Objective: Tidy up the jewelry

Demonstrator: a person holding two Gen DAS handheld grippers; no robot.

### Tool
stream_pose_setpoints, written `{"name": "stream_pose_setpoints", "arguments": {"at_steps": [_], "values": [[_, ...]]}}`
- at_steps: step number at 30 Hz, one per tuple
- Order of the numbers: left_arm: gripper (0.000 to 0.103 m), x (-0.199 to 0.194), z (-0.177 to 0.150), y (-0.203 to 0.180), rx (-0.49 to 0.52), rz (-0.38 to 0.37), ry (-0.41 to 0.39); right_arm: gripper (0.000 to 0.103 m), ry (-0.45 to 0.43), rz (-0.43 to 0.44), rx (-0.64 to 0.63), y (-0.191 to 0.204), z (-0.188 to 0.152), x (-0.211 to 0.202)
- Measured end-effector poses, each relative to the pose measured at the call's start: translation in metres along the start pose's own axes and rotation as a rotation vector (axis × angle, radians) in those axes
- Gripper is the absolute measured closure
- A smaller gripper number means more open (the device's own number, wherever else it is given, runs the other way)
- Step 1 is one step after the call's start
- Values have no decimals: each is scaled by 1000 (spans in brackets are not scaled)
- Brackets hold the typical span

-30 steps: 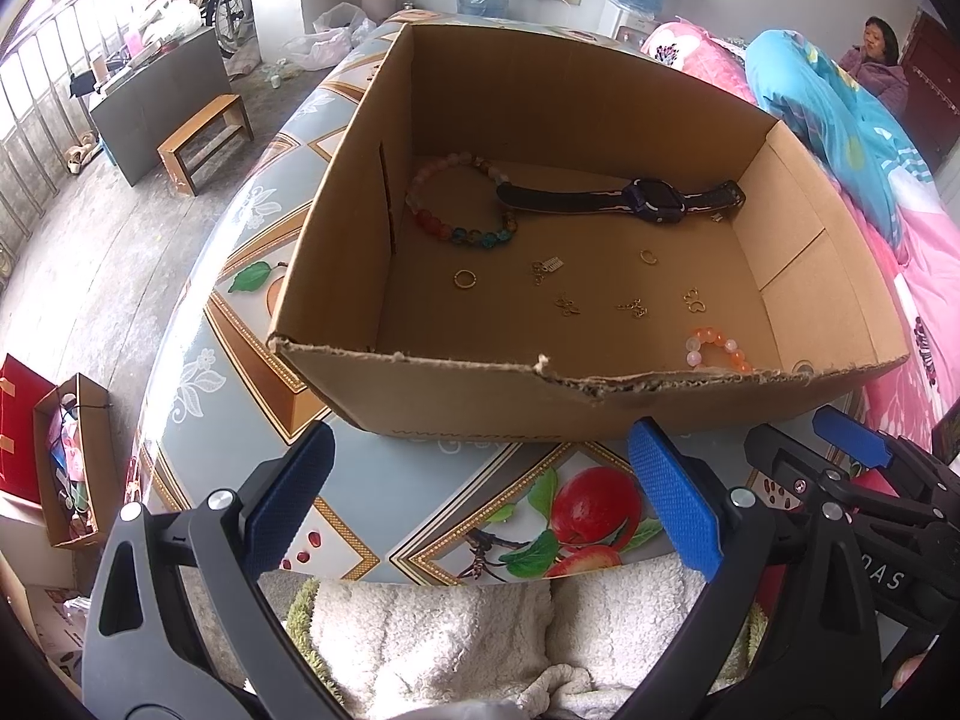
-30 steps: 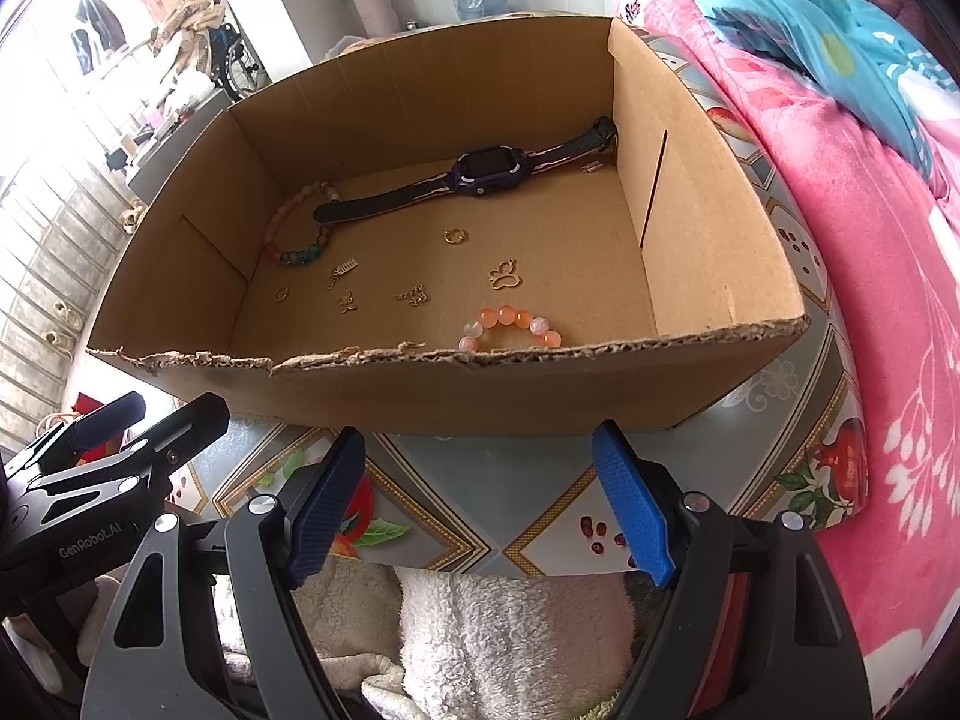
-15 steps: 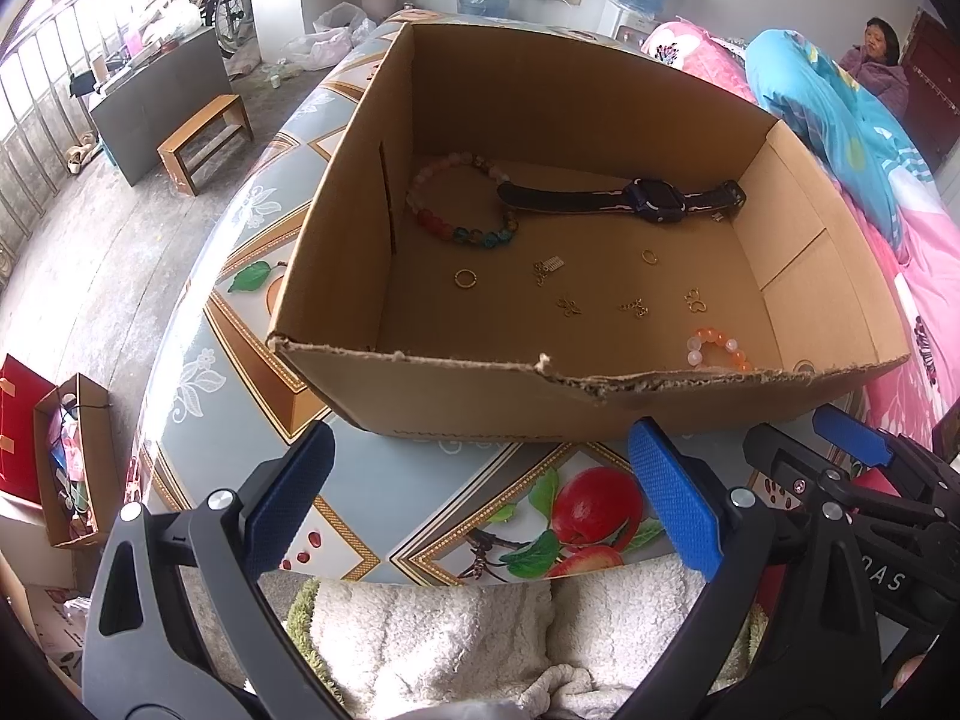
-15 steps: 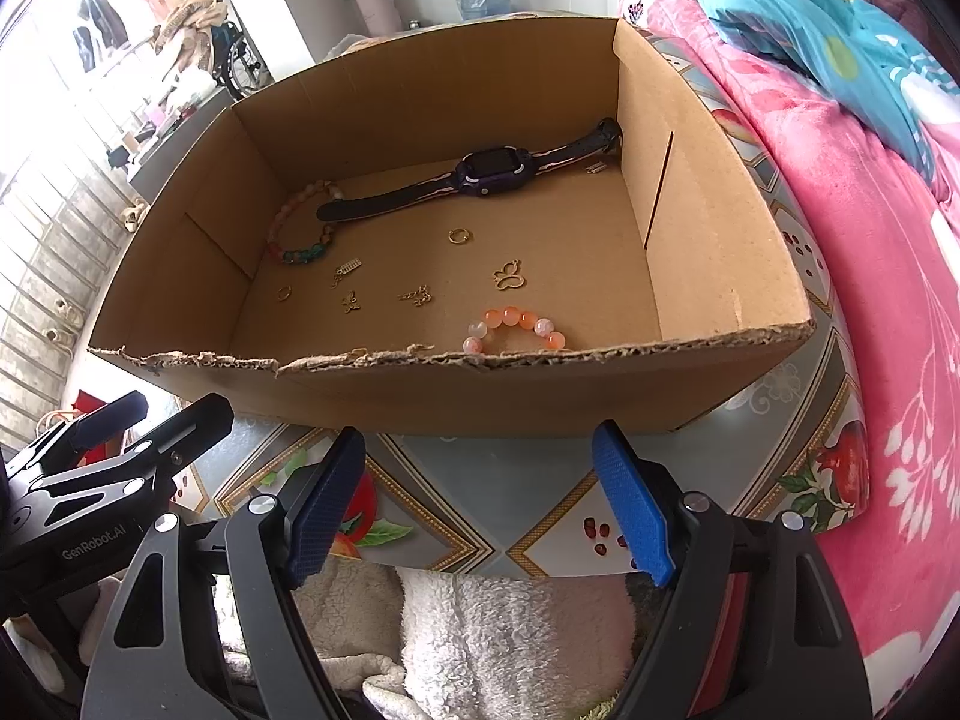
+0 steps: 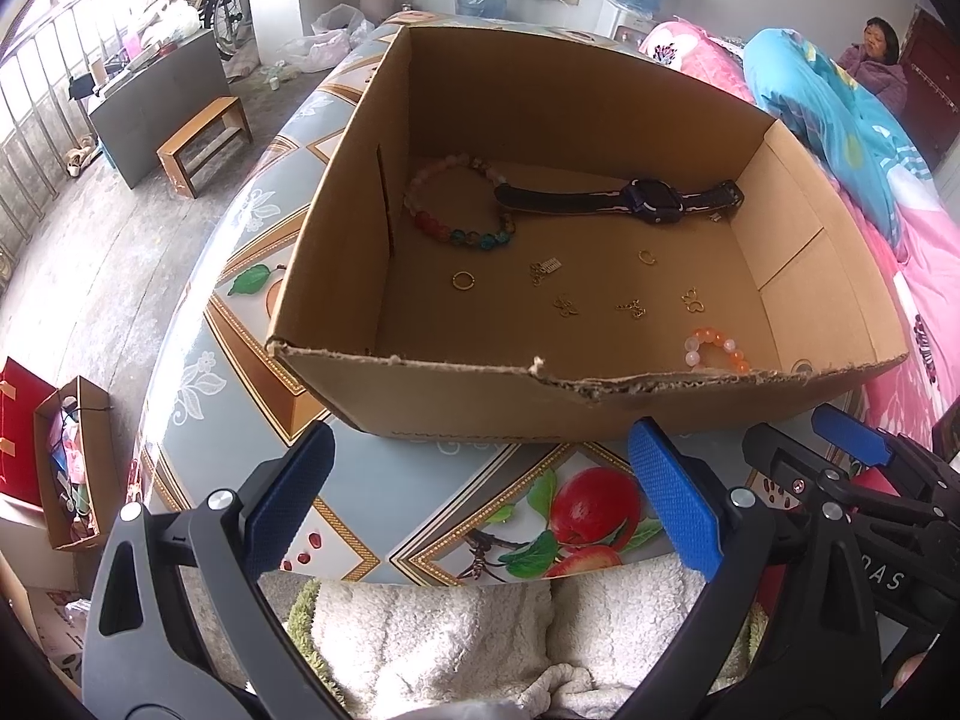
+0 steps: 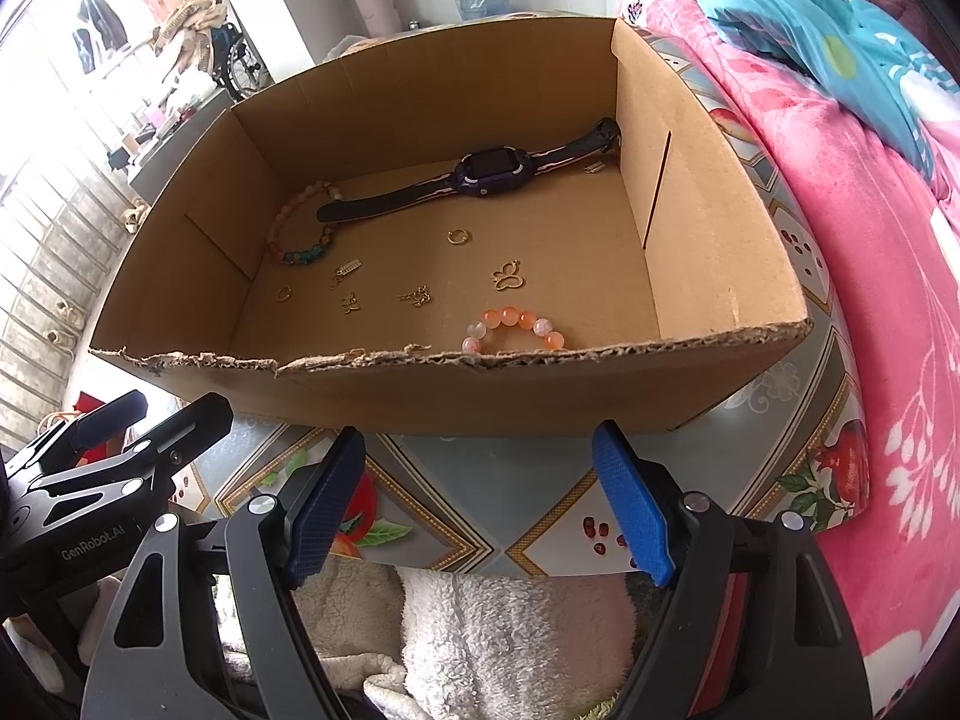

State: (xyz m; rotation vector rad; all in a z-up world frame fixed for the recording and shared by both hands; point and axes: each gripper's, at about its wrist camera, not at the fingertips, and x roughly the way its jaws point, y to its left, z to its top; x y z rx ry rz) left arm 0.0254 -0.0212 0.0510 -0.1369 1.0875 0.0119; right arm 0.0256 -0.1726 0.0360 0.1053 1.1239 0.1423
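Both the left gripper [image 5: 480, 504] and the right gripper [image 6: 477, 501] are held wide and empty above the desk [image 5: 240, 324]. A watch [image 6: 474, 177], two bead bracelets and small gold pieces are seen inside the cardboard box [image 6: 420, 384].

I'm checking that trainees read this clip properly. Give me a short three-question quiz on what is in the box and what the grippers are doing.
1. True or false: the watch lies along the far wall of the box.
2. Which bracelet lies nearest the box's torn front edge?
A. the orange bracelet
B. the multicoloured bracelet
3. Fill in: the left gripper and the right gripper are both ____ and hold nothing.

Key: 1 true; 2 A; 3 open
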Motion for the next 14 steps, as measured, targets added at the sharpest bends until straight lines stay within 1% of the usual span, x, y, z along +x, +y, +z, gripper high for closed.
{"name": "stream_pose_setpoints", "arguments": {"at_steps": [14], "values": [[8,0,0,2,-5,3,3,27,0,0,-3,0,0,1]]}}
